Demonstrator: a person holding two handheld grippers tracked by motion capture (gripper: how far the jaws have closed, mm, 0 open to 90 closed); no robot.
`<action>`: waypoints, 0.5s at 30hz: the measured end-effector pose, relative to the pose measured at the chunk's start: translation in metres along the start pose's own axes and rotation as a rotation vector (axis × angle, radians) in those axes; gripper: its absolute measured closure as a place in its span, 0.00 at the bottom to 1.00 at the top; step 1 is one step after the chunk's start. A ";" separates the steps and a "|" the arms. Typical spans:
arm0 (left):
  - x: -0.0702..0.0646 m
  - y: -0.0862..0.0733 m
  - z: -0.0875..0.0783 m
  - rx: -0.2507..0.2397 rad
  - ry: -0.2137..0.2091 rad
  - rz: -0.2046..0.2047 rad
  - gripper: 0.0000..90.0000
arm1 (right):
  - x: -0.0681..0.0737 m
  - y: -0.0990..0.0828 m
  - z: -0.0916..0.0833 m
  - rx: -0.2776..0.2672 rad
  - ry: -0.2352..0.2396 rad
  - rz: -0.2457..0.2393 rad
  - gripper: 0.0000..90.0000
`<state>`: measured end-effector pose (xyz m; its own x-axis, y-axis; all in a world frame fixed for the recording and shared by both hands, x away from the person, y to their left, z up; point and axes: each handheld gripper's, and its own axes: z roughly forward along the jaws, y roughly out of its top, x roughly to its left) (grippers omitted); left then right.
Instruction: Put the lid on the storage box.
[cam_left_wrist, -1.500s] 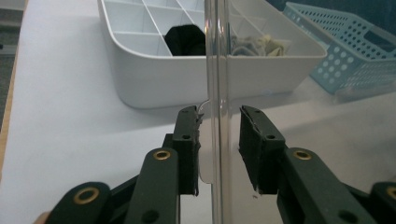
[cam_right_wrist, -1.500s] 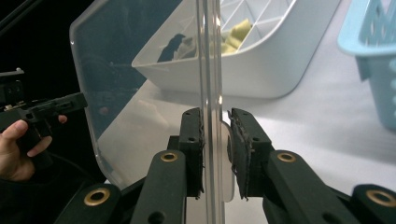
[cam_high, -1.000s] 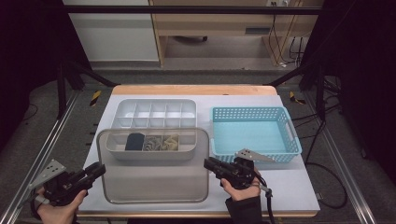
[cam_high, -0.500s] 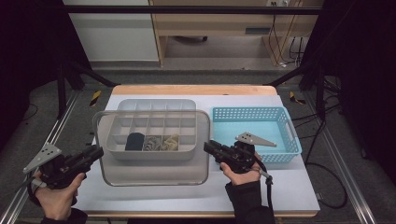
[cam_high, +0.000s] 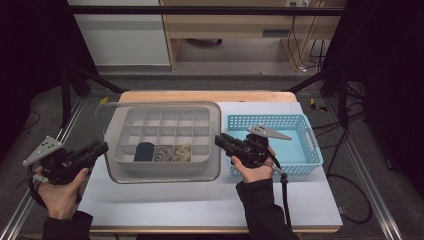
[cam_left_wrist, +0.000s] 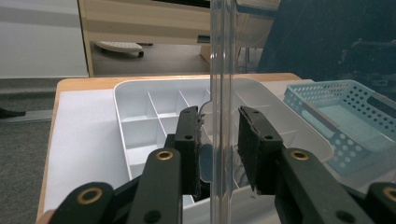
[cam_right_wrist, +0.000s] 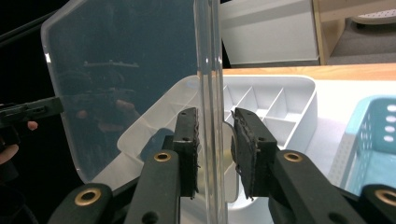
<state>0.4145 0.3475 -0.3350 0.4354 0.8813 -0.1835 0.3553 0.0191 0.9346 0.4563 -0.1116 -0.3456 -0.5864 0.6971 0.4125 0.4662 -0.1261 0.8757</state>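
A clear plastic lid (cam_high: 160, 175) hangs level just above a white compartment box (cam_high: 165, 114), held at both short ends. My left gripper (cam_high: 102, 147) is shut on its left rim and my right gripper (cam_high: 218, 140) on its right rim. In the left gripper view the lid's edge (cam_left_wrist: 220, 56) stands upright between the jaws of the left gripper (cam_left_wrist: 218, 140), over the box (cam_left_wrist: 140, 88). In the right gripper view the lid (cam_right_wrist: 121, 70) runs between the jaws of the right gripper (cam_right_wrist: 215, 140). The box's front row holds a dark item (cam_high: 144, 151), a grey one (cam_high: 162, 152) and a beige one (cam_high: 183, 151).
A light blue perforated basket (cam_high: 300, 150) stands right of the box, close behind my right hand. The white mat (cam_high: 200, 205) covers the table, with a wooden edge (cam_high: 200, 96) at the far side. Dark frame rails run along both sides.
Both hands have carried the lid up and away from the table's front edge; it now hangs over the box instead of lying in front of it.
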 end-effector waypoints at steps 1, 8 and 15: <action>0.001 0.002 0.001 -0.001 0.001 0.003 0.76 | 0.000 0.002 0.002 -0.004 -0.003 -0.001 0.79; 0.012 0.014 0.014 0.009 0.007 0.001 0.76 | -0.004 0.012 0.016 -0.010 -0.016 0.007 0.79; 0.021 0.028 0.022 0.008 0.004 0.004 0.76 | -0.009 0.022 0.028 -0.011 -0.022 0.018 0.78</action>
<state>0.4521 0.3560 -0.3198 0.4335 0.8832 -0.1790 0.3607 0.0120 0.9326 0.4904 -0.1004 -0.3375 -0.5635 0.7097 0.4229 0.4694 -0.1462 0.8708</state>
